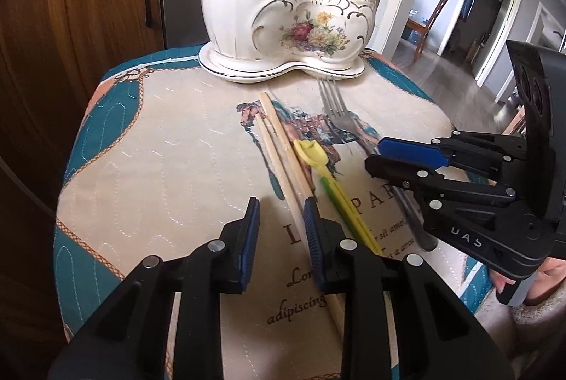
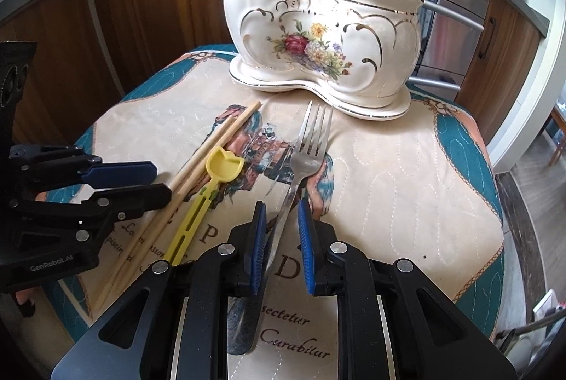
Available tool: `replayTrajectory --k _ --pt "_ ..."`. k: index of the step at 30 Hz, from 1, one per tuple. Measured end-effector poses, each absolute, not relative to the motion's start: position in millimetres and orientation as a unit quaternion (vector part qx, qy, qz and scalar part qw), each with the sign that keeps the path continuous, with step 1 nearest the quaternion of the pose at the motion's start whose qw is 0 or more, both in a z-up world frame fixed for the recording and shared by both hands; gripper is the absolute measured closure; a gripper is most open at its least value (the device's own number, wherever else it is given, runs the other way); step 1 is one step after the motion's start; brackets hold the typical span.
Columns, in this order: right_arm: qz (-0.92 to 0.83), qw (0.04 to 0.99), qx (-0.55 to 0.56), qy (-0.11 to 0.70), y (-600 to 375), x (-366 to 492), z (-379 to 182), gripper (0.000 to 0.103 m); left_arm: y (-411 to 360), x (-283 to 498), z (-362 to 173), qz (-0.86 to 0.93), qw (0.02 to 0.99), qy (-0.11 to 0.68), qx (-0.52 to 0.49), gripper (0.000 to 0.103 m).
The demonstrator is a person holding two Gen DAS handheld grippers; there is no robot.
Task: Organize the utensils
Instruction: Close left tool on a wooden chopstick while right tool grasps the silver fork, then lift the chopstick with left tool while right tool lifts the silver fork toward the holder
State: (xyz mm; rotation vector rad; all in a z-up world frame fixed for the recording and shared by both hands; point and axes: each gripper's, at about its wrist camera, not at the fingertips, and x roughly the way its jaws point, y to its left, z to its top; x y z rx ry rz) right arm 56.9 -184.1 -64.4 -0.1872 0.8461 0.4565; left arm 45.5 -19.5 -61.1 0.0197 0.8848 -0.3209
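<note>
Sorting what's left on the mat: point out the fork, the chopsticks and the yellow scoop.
fork point(image 2: 311, 146), right wrist view, on its head below the tines.
chopsticks point(image 2: 208, 150), right wrist view, mid-length on the pair.
yellow scoop point(image 1: 311, 155), left wrist view, on its bowl.

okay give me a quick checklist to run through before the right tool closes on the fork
1. Right tool open: ok, the pads stand apart.
2. Fork handle between the pads: ok, it runs through the gap, nearer the left pad.
3. Fork free of neighbours: ok, the yellow utensil and chopsticks lie apart to its left.
4. Left tool out of the way: ok, it is open over the chopsticks, well left of the fork.
5. Room in the ceramic holder: cannot tell, utensils stick out but the insides are hidden.
6. Pads low enough to grip the handle: cannot tell from this angle.
</note>
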Motion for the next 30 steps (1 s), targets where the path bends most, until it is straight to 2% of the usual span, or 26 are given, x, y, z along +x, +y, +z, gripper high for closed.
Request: replayTrajectory --k 10,14,18,23,30 --pt "0.235 0.86 -0.054 0.451 -186 86 -64 0.083 -28 63 -59 -0.137 0.877 0.458 0.053 0.077" --pt "0.242 0.856 -0.055 0.454 -188 86 -65 0.091 -27 66 -59 -0.132 0.87 0.47 0.062 0.089" --pt "0.264 0.846 -0.079 0.456 -188 74 -64 0.097 -12 69 -57 -0.152 0.858 0.489 0.036 0.094" --pt "0.268 0.85 -0.11 0.441 -195 57 -62 0.097 -11 66 -57 -0.153 0.858 0.488 0.045 0.097" --pt "0.278 0.877 -0.058 0.388 -224 43 -42 0.097 -12 57 -41 -0.153 0.872 0.462 0.046 0.097"
